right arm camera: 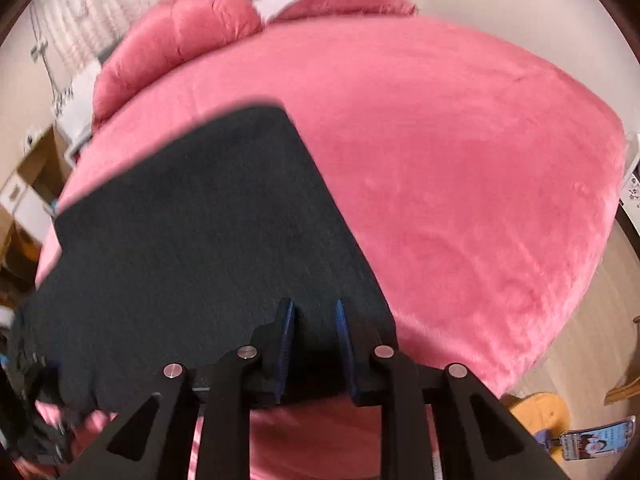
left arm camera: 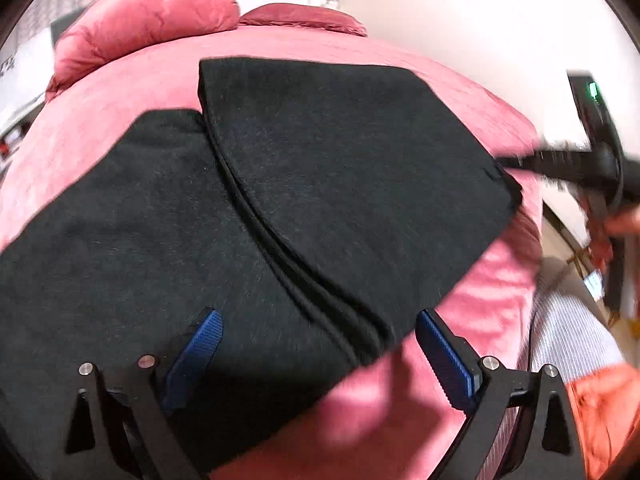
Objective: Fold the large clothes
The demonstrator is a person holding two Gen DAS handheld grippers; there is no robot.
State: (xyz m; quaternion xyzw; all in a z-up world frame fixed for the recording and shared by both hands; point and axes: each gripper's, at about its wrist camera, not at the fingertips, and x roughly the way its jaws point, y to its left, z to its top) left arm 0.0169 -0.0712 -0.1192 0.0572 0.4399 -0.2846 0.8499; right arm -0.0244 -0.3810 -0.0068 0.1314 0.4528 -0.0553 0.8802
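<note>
A large black garment (left arm camera: pixel 248 208) lies on a pink plush bed (left arm camera: pixel 120 88), with one panel folded over another along a thick seam. My left gripper (left arm camera: pixel 316 340) is open just above the garment's near edge, its blue pads wide apart. My right gripper (right arm camera: pixel 314 320) is shut on the black garment's (right arm camera: pixel 200 220) near edge and holds it stretched over the bed (right arm camera: pixel 460 160). The right gripper also shows blurred at the right of the left wrist view (left arm camera: pixel 568 160), at the garment's far corner.
Pink pillows (right arm camera: pixel 180 36) lie at the head of the bed. Cardboard boxes (right arm camera: pixel 36 168) stand at the left. A wooden stool (right arm camera: pixel 540 408) and wood floor lie at the lower right. A person's striped trousers (left arm camera: pixel 568 328) are at the bed's edge.
</note>
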